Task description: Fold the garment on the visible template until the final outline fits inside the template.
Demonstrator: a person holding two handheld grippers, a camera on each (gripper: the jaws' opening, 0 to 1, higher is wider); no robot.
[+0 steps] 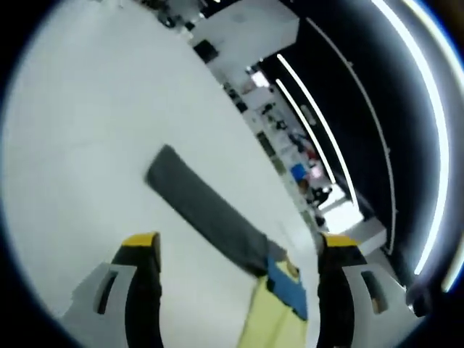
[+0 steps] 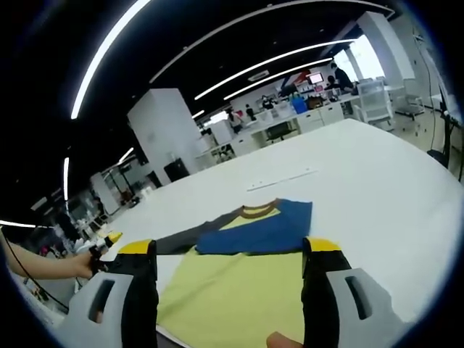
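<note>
The garment is a T-shirt lying flat on the white table (image 2: 377, 174). In the right gripper view I see its yellow body (image 2: 232, 290), a brown collar (image 2: 259, 211), a blue sleeve (image 2: 264, 228) folded across the chest, and a grey sleeve (image 2: 181, 239) reaching left. My right gripper (image 2: 229, 248) hovers open over the yellow body, holding nothing. The left gripper (image 2: 107, 241) comes in from the left, in a person's hand, near the grey sleeve's end. In the left gripper view the grey sleeve (image 1: 203, 206) runs away diagonally, with blue (image 1: 290, 290) and yellow cloth (image 1: 272, 326) below. My left gripper (image 1: 239, 246) is open above it.
A thin pale strip (image 2: 283, 179) lies on the table beyond the collar. White pillars (image 2: 163, 130), desks and people (image 2: 250, 112) stand past the table's far edge, and a white rack (image 2: 377, 94) at the right. Bare tabletop (image 1: 94, 123) spreads around the sleeve.
</note>
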